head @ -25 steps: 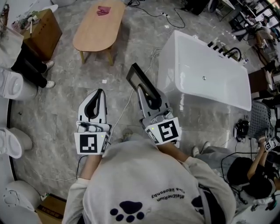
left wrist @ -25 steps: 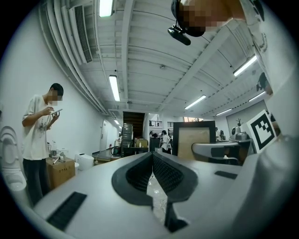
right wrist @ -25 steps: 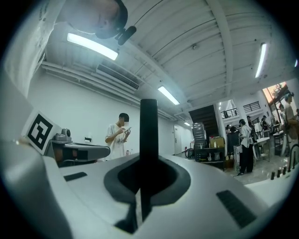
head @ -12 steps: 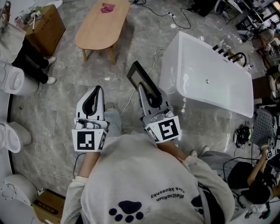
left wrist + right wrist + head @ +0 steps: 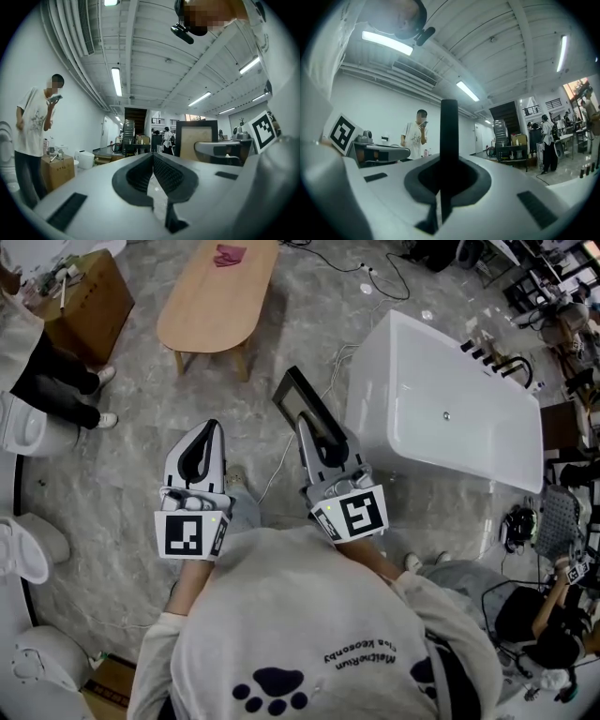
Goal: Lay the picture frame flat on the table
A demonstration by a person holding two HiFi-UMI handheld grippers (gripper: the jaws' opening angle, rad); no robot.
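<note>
Black picture frame edge-on in right gripper view, face-on from left.

I see: pale grey T-shirt, dark paw print, lettering on back; left gripper, right gripper white, black pads, square-marker cubes.

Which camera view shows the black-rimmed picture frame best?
Left gripper view: the black-rimmed picture frame faces it squarely, dark border around a beige panel. The head view shows it foreshortened from above, clamped in the right tool. The right gripper view shows only its thin black edge between the jaws.
</note>
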